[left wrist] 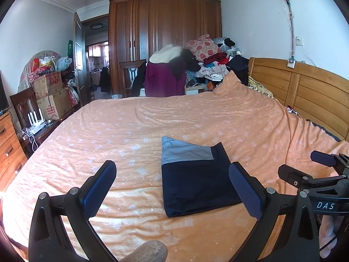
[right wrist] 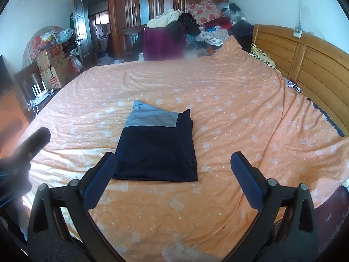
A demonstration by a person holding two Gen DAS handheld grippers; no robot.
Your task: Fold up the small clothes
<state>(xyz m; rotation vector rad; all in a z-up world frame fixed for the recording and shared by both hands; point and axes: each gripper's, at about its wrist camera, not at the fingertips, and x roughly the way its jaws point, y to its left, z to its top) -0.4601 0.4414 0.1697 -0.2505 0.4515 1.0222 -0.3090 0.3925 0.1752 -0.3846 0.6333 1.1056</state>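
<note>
You held both tools wide open and empty, left tool (left wrist: 172,187) and right tool (right wrist: 173,174), just short of the folded navy garment (right wrist: 157,150) lying ahead on the bed (right wrist: 240,109), probably because the fold was finished.

Bright daylight pours in low from the left, blowing out the bed (left wrist: 65,144) edge, fisheye bending the corners black, and the right wrist view hazes softly at left.
</note>
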